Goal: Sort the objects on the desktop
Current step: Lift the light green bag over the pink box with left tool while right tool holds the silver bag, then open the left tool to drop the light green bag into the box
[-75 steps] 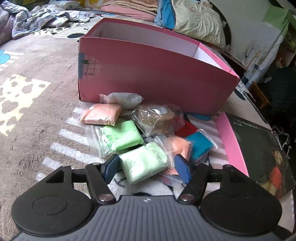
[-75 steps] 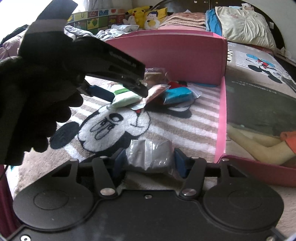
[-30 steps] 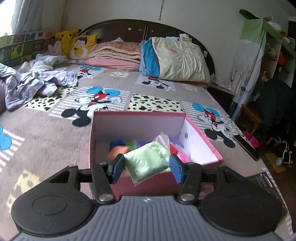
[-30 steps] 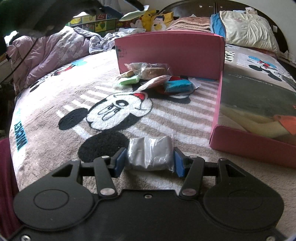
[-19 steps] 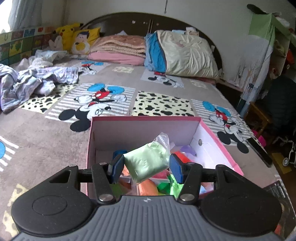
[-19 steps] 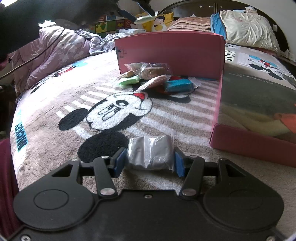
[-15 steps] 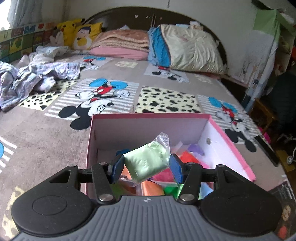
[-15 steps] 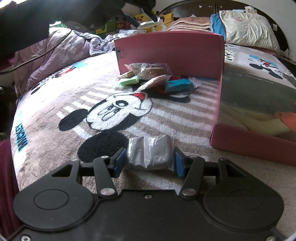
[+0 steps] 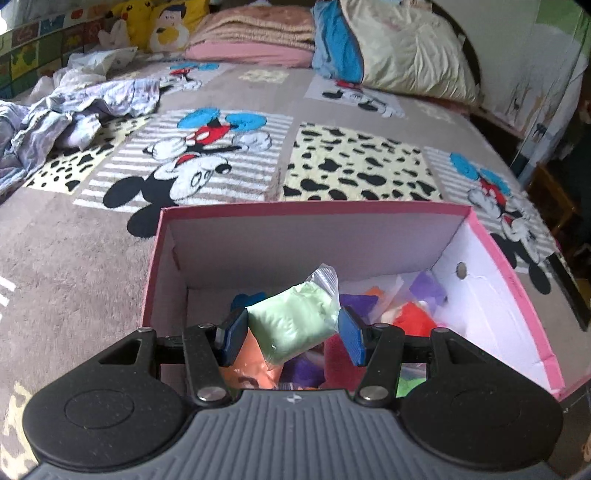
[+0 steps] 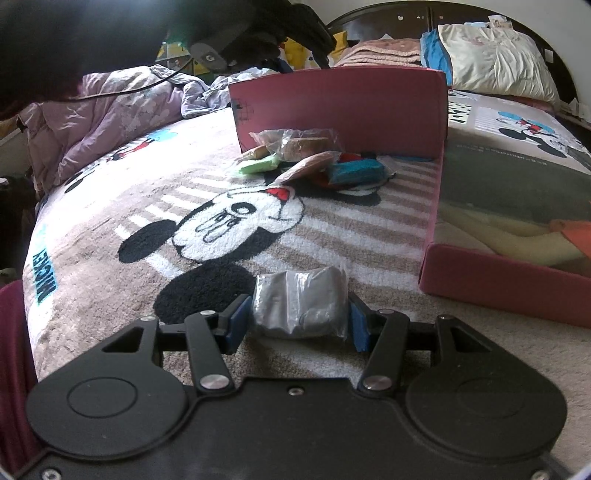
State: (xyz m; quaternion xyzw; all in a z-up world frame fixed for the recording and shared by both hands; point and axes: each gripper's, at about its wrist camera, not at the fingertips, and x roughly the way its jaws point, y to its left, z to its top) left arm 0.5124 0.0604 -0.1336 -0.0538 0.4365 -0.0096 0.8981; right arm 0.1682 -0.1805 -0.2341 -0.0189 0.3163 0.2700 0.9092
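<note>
My left gripper (image 9: 291, 332) is shut on a light green clay bag (image 9: 295, 321) and holds it over the open pink box (image 9: 509, 280), which holds several coloured clay bags (image 9: 410, 317). My right gripper (image 10: 297, 325) is shut on a grey clay bag (image 10: 301, 302) low over the bed cover. In the right wrist view the pink box (image 10: 340, 107) stands ahead with a pile of bagged clay (image 10: 314, 162) in front of it. The left hand and its gripper body (image 10: 236, 26) show dark above the box.
The pink box lid (image 10: 506, 280) lies to the right of the pile. A Mickey Mouse bed cover (image 9: 192, 166) spreads all around. Crumpled clothes (image 9: 66, 110) lie at the left, pillows (image 9: 406, 48) and plush toys (image 9: 162, 26) at the headboard.
My left gripper has carried the green bag from the pile up over the box and has come closer above its inside. My right gripper has stayed still with the grey bag.
</note>
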